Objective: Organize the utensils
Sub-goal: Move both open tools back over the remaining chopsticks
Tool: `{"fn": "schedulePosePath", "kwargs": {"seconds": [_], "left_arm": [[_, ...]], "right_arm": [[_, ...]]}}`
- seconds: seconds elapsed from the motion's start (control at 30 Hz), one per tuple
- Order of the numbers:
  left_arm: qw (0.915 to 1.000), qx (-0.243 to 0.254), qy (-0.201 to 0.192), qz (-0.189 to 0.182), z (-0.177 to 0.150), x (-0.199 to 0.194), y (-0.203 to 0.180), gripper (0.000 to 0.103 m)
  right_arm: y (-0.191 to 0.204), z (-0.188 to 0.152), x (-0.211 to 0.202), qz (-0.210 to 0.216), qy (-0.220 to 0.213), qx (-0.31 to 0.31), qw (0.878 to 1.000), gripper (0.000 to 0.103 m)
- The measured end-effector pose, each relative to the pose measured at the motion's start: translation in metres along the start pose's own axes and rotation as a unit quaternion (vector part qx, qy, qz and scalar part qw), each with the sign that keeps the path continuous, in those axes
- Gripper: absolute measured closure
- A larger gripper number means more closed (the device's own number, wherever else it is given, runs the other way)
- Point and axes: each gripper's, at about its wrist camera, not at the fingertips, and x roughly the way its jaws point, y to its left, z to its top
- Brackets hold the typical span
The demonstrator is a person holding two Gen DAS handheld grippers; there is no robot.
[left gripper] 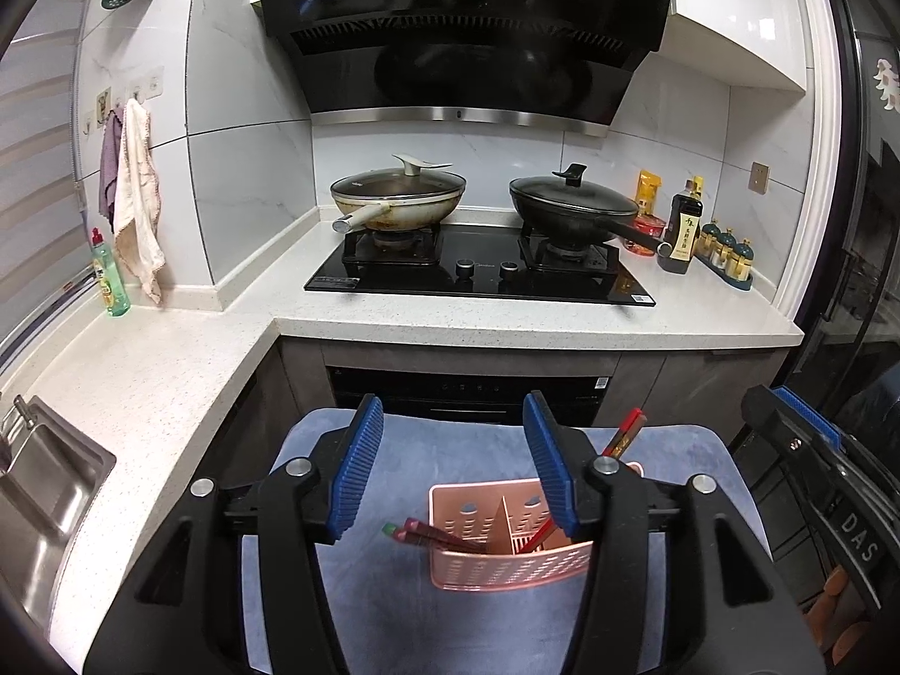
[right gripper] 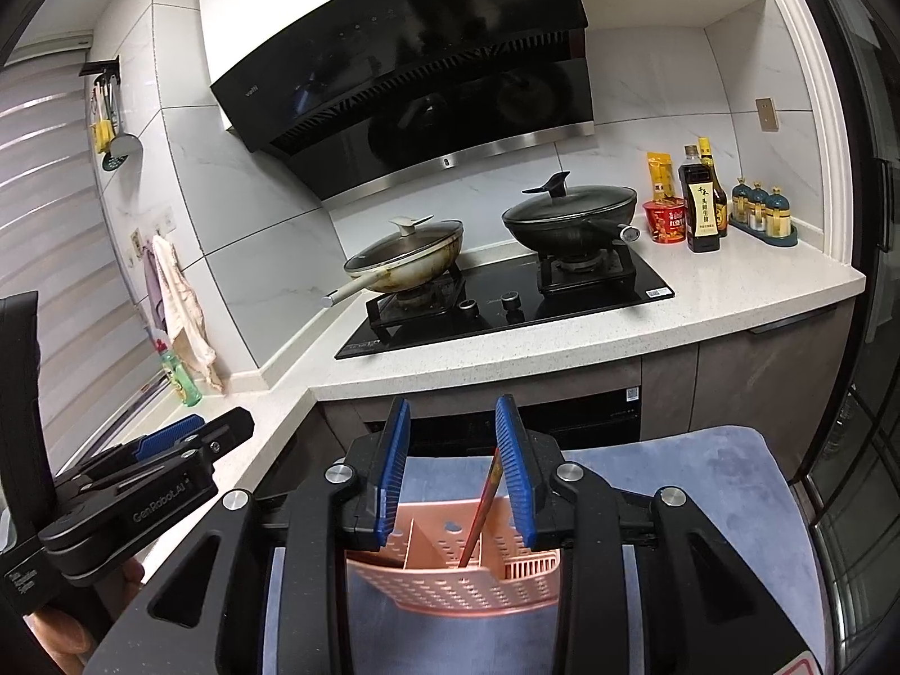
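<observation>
A pink perforated utensil holder (left gripper: 506, 568) (right gripper: 450, 585) with compartments stands on a blue mat (left gripper: 450, 444). My left gripper (left gripper: 453, 400) hovers open just above it, with nothing between its pads. Dark red chopsticks (left gripper: 433, 537) lean in the holder's left compartment, their ends sticking out to the left. My right gripper (right gripper: 453, 402) is open over the holder. A second pair of red chopsticks (right gripper: 484, 500) stands in a middle compartment and leans close along the right pad, with a wide gap to the left pad. Their tops (left gripper: 624, 433) show behind my left gripper's right finger.
Behind the mat runs a white L-shaped counter (left gripper: 506, 320) with a black hob, a cream lidded pan (left gripper: 394, 197) and a black lidded pan (left gripper: 574, 208). A steel sink (left gripper: 39, 484) lies at the left. Sauce bottles (right gripper: 700, 208) and jars stand at the right.
</observation>
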Motion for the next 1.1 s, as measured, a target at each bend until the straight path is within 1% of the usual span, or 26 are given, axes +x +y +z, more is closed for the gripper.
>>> {"fn": "schedulePosePath", "kwargs": {"seconds": [0.03,0.2,0.27,0.4,0.5,0.8,1.1], "left_arm": [[1.0000,0.000,-0.001,0.002,-0.001,-0.003,0.000,0.049],[0.9999,0.009,-0.005,0.009,-0.010,-0.017,-0.002,0.048],[0.9999,0.011,-0.006,0.010,-0.014,-0.022,-0.002,0.048],[0.9998,0.014,-0.002,0.010,-0.027,-0.033,-0.002,0.044],[0.9997,0.021,-0.001,0.016,-0.039,-0.041,-0.004,0.043],[0.9992,0.026,0.016,0.024,-0.076,-0.063,-0.002,0.043],[0.9987,0.019,0.037,0.030,-0.113,-0.076,0.004,0.042]], "right_arm": [[0.001,-0.001,-0.003,0.000,0.001,-0.002,1.000,0.072],[0.005,-0.012,-0.019,-0.008,0.003,-0.017,1.000,0.070],[0.005,-0.019,-0.026,-0.009,0.006,-0.020,1.000,0.067],[0.004,-0.038,-0.040,-0.020,0.020,-0.026,0.999,0.067],[0.005,-0.052,-0.049,-0.023,0.029,-0.031,0.999,0.067],[0.016,-0.091,-0.080,-0.029,0.048,-0.061,0.997,0.067],[0.018,-0.128,-0.100,-0.027,0.075,-0.061,0.995,0.067]]}}
